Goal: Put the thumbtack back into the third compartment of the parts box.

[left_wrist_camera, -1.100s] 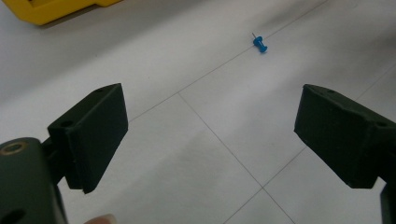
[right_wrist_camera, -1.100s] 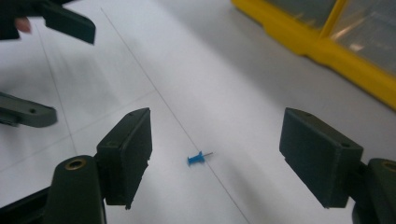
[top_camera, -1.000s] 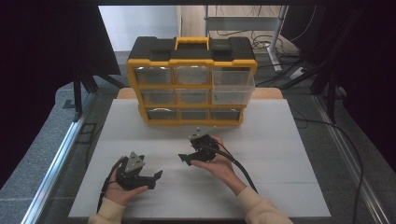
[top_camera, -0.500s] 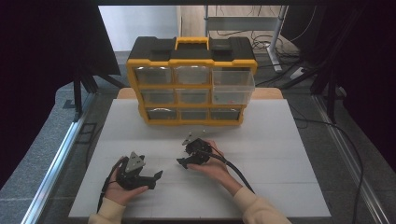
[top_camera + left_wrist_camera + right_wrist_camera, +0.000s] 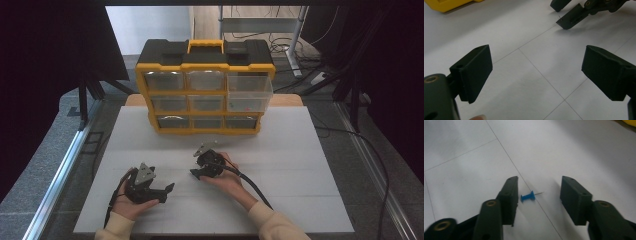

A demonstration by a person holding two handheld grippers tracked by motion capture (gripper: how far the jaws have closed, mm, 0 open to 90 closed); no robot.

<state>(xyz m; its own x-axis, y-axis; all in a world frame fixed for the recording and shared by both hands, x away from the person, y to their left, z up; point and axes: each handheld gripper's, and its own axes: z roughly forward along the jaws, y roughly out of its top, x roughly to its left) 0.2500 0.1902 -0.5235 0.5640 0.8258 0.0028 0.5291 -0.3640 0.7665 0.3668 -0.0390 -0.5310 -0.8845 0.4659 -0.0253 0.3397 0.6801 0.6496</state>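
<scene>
meanwhile the right claw has sunk closer to the desk than it was a second ago, and its jaws have just been closing: they now stand about half apart, with the blue push pin lying on its side between them. the pads do not press on the pin; it sits just beside the left-hand jaw in the right gripper view, its metal point aimed toward the other jaw, resting on a thin seam line of the white desk. the left claw has kept its place near the front edge, jaws spread wide with bare desk between them. the yellow and black organizer at the back stands as before, one upper right drawer pulled out.

from the high view the pin itself cannot be made out; the right claw and the right hand cover that spot. the drawer contents are too small and blurred to tell. in the left gripper view the right claw shows at the top edge, cut off, so only its jaw tips show, and a corner of the organizer is cropped at the top left. a fingertip peeks in at the bottom edge.
</scene>
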